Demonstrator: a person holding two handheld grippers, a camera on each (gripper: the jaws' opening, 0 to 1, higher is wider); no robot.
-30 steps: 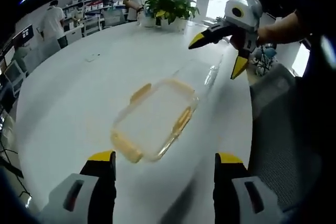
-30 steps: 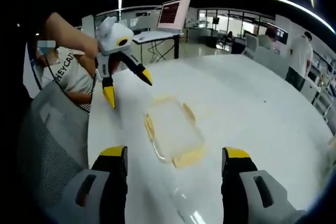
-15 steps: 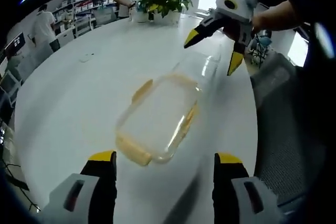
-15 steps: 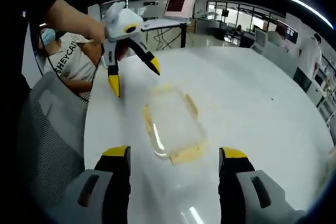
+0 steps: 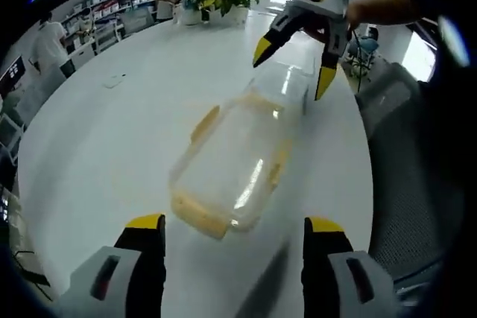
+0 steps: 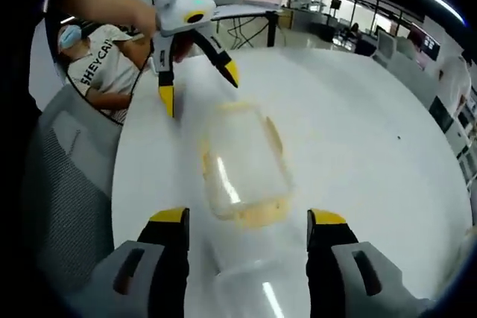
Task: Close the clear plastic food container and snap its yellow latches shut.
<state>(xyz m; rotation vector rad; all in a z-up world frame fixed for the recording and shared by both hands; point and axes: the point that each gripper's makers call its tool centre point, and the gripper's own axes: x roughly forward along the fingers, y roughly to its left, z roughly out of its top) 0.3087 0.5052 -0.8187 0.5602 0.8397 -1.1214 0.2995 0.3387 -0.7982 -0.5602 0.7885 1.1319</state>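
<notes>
Left gripper view: clear container (image 5: 227, 161) lying on the white table (image 5: 97, 139), midway between both tools.

Sitting near the table's edge, lid (image 5: 238, 150) apparently resting on top, though whether fully seated is impossible to tell; yellow latches (image 5: 200, 216) sticking out along the sides and ends. Probably handling light and slippery on the smooth top, thin plastic flexing under a hard squeeze, so likely sliding unless pinned from above. Best taking hold at a latch tab, pressing down beside it. Hovering low before the near end, left gripper (image 5: 231, 232) spread wide, gripping nothing. Hanging over the far end, right gripper (image 5: 292, 65) also splayed apart, empty. Showing the same from the other side in the right gripper view: container (image 6: 242, 165), right gripper (image 6: 246, 225), left gripper (image 6: 200, 83).
</notes>
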